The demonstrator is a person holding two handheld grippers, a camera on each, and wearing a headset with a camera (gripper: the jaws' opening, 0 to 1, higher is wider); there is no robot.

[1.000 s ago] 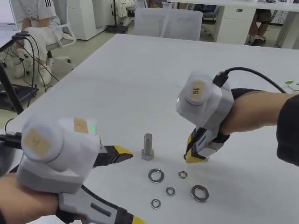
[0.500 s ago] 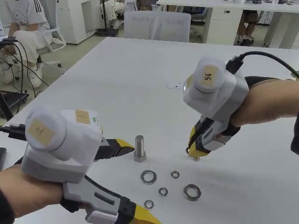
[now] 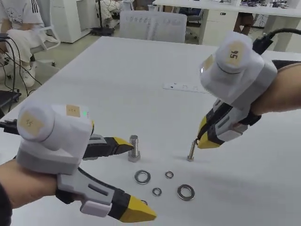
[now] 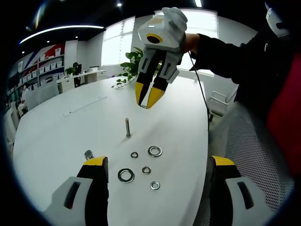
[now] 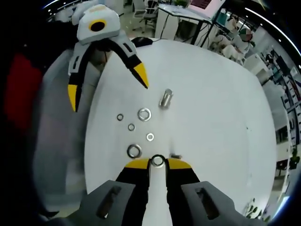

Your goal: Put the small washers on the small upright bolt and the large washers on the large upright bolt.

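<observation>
Your small bolt (image 3: 191, 151) stands upright on the table (image 3: 117, 84), the large bolt (image 3: 134, 148) upright to its left. Two large washers (image 4: 154, 151) and three small washers (image 4: 146, 170) lie loose in front of them. In the head view your right gripper (image 3: 205, 143) seems to touch the small bolt's top. The left gripper view shows it clear above, jaws narrowed to a slit, holding nothing. Your left gripper (image 3: 133, 180) is spread wide, one tip just beside the large bolt.

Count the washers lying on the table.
5, loose on the table: one large washer nearer the small bolt, another nearer the large bolt, three small washers scattered around them.
</observation>
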